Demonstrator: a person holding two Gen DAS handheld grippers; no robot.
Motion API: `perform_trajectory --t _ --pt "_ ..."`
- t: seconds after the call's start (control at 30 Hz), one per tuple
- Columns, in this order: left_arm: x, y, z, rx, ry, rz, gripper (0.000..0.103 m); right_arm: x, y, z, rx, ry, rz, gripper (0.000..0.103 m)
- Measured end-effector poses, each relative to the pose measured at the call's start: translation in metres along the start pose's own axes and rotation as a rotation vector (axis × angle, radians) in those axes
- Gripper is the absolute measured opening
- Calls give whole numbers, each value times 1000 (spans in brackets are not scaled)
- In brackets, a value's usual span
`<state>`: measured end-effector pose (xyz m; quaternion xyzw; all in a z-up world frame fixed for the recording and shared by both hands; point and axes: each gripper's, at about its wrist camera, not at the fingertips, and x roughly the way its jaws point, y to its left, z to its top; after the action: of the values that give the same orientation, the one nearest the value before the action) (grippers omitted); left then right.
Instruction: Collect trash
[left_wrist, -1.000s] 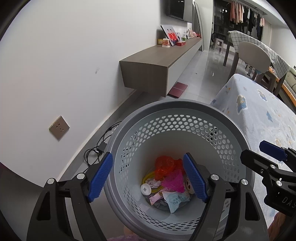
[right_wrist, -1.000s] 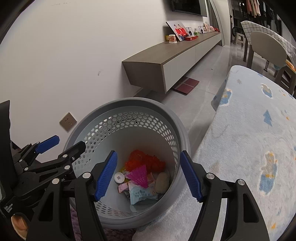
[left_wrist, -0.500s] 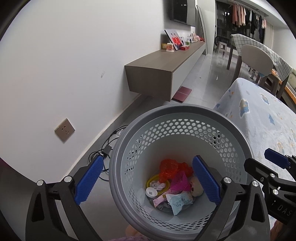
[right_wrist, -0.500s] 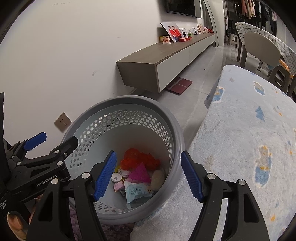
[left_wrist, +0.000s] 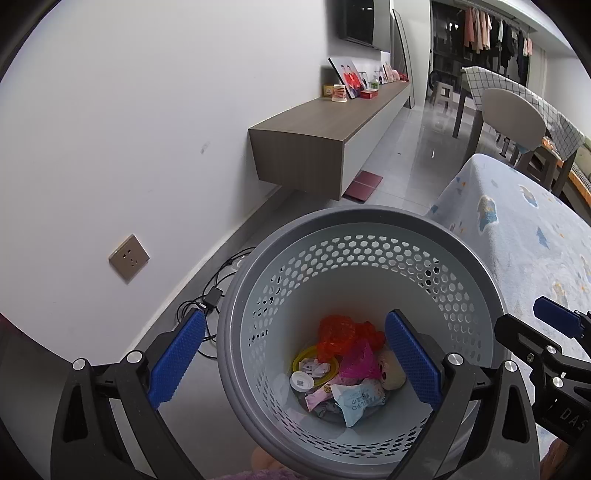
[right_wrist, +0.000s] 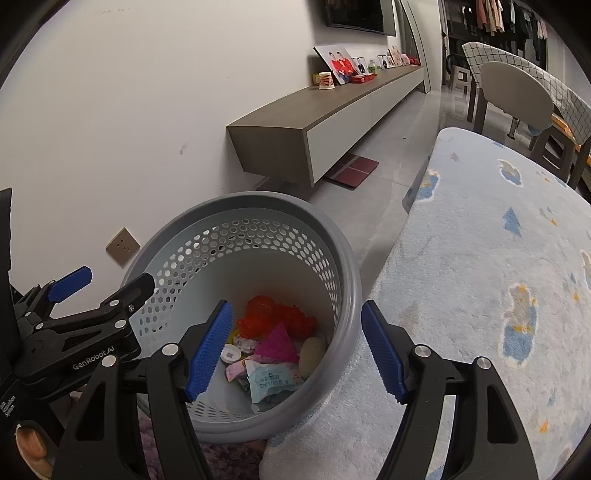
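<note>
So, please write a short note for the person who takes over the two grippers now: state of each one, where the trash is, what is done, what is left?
Left gripper: open, empty, above the basket.
Right gripper: open, empty, over the basket's edge on the carpet side.
Trash: red crumpled plastic, pink wrapper, light blue packet, white cap and other bits all lie at the basket's bottom.
Done: several pieces are already in the basket.
Left: no loose trash shows on the carpet or floor in these views; check the areas out of view.
</note>
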<state>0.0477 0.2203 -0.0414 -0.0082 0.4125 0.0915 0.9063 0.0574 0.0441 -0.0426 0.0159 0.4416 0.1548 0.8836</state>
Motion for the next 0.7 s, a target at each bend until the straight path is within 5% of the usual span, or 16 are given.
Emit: perform_trajectory --t 0.7 --pt "1 4 -1 -20 8 14 97 -5 4 0 -11 -10 -18 69"
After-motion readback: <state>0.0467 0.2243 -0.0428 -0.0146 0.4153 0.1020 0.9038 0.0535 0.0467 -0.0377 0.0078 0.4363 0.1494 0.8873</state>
